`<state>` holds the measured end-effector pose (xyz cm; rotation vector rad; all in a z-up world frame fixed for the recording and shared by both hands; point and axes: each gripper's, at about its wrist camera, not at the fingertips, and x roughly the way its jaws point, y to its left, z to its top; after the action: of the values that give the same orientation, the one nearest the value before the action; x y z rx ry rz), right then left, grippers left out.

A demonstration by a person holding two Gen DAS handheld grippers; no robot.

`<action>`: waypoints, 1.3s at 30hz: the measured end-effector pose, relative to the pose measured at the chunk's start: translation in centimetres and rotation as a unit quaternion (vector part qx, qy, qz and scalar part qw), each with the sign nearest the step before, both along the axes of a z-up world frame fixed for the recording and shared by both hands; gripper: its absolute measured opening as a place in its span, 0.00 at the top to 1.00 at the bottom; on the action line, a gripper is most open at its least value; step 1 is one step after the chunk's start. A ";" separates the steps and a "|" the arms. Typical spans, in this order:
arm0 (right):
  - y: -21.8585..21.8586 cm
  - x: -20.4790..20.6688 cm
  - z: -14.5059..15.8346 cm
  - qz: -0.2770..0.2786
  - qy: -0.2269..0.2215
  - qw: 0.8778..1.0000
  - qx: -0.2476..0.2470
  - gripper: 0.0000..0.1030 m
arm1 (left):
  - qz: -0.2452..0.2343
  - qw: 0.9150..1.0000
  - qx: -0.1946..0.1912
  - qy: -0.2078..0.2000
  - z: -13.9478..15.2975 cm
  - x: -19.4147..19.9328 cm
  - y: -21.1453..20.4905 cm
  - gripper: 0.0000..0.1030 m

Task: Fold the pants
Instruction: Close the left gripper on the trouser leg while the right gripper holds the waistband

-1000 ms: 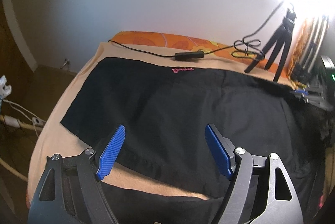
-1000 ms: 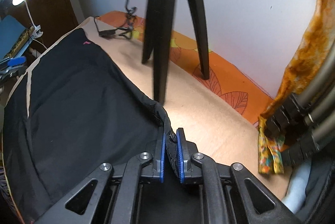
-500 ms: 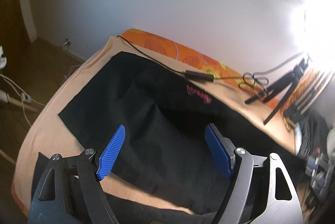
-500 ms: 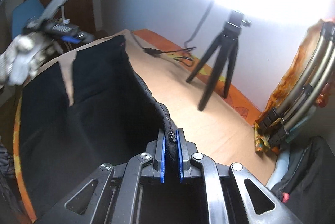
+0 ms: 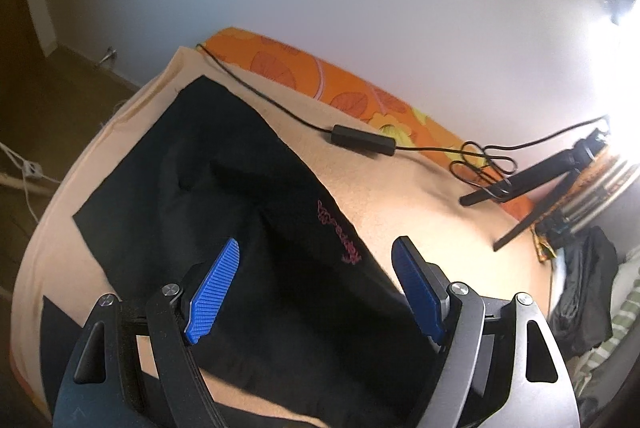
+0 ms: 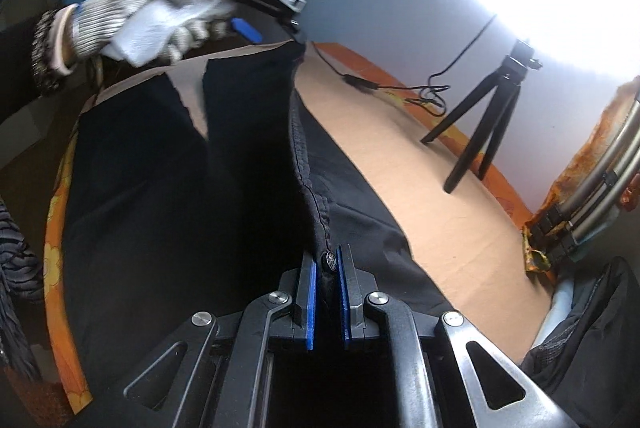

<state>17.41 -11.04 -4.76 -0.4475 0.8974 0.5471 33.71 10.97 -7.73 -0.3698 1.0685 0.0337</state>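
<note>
Black pants (image 5: pixel 224 196) with a pink logo (image 5: pixel 338 232) lie on a peach sheet (image 5: pixel 420 204) over the bed. My left gripper (image 5: pixel 316 260) is open and empty, held above the pants. My right gripper (image 6: pixel 327 260) is shut on the pants' waistband (image 6: pixel 308 180) beside a metal button (image 6: pixel 329 260) and holds that edge lifted, so the cloth stretches away from it. In the right wrist view the gloved hand with the left gripper (image 6: pixel 244 4) shows at the top left, above the far end of the pants (image 6: pixel 160 188).
A black tripod (image 6: pixel 488 120) stands on the bed near the wall, also in the left wrist view (image 5: pixel 536 184). A black cable with an adapter box (image 5: pixel 362 140) runs along the orange patterned bed edge (image 5: pixel 340 96). Metal tubes (image 6: pixel 592 196) and dark clothing (image 6: pixel 592 332) are at the right.
My right gripper has lifted the waistband and drawn it back, away from the tripod. The pants have bunched and folded toward the near side. My left gripper has risen and swung left, still open.
</note>
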 end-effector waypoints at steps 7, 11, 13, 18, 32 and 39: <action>1.1 -1.7 -1.0 0.025 0.000 1.000 -0.015 0.93 | 0.016 0.999 0.005 0.037 -2.0 1.7 -0.4 0.23; 1.2 -2.2 -1.2 0.031 -0.004 0.999 -0.016 0.93 | 0.026 0.997 0.024 0.062 -3.5 2.3 -0.4 0.24; 1.2 -2.4 -1.2 0.032 -0.006 0.999 -0.017 0.93 | 0.040 0.997 0.014 0.066 -4.1 2.2 0.0 0.24; 1.0 -2.7 -1.2 0.031 -0.006 0.999 -0.018 0.93 | 0.053 0.997 0.009 0.056 -4.6 1.8 1.1 0.62; 0.6 -2.7 1.4 -0.007 -0.039 0.999 -0.035 0.94 | 0.045 0.996 -0.017 -0.071 0.4 -3.2 3.6 0.97; 1.0 -6.2 5.1 0.000 -0.064 0.997 -0.034 0.94 | 0.035 0.992 -0.009 -0.119 4.3 -9.0 4.5 0.97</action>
<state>11.25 -10.07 0.33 -0.5379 0.7943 0.4834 24.69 15.50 -3.47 -0.4165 0.8207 0.0406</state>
